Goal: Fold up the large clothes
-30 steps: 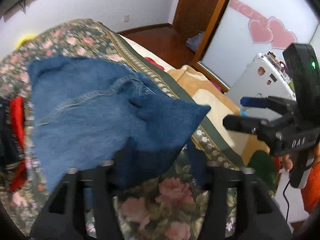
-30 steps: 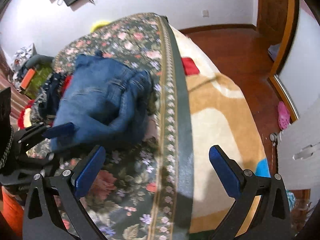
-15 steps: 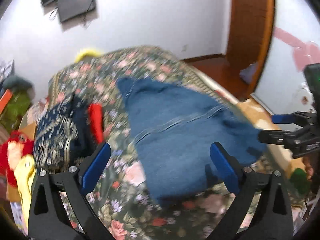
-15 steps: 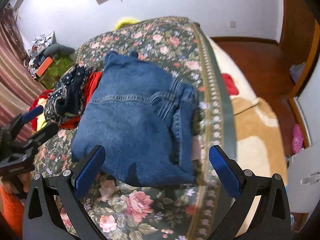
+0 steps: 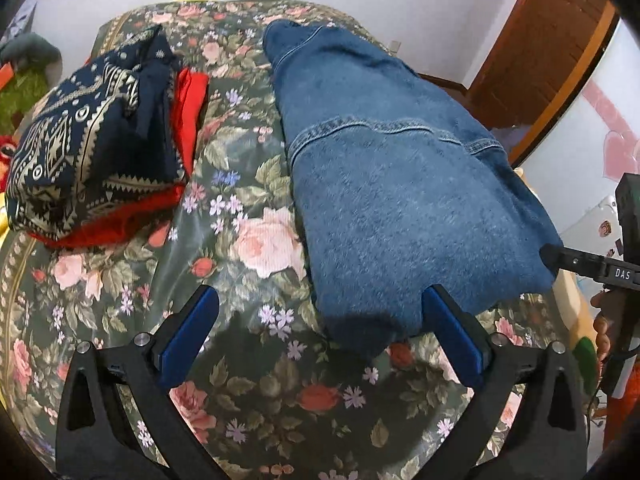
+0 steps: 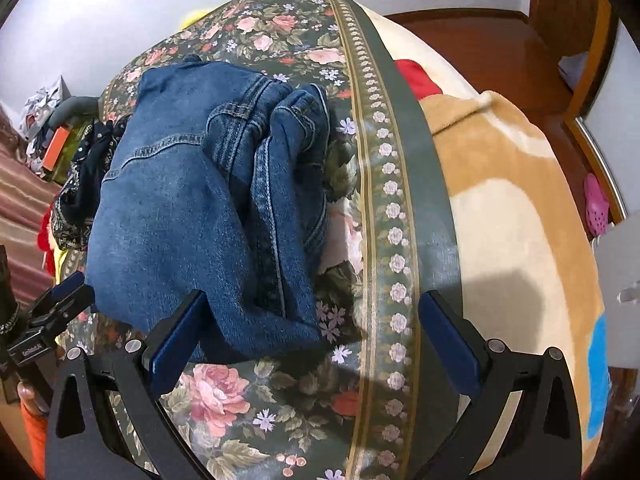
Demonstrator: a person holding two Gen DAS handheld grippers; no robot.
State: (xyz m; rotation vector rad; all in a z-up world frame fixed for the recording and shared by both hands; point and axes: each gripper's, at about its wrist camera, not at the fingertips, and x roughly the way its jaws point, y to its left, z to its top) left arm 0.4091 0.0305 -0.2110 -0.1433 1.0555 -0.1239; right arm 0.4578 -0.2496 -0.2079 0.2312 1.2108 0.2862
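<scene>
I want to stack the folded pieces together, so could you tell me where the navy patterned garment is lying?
In the left wrist view, the navy patterned garment lies upper left on the floral bedspread, atop a red garment, apart from the denim garment.

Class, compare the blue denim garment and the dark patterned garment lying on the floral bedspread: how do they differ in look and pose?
The denim garment is plain blue; the patterned garment is navy with pale geometric print. The denim garment lies straight on the bedspread; the patterned garment sits on red cloth. Both look folded.
</scene>
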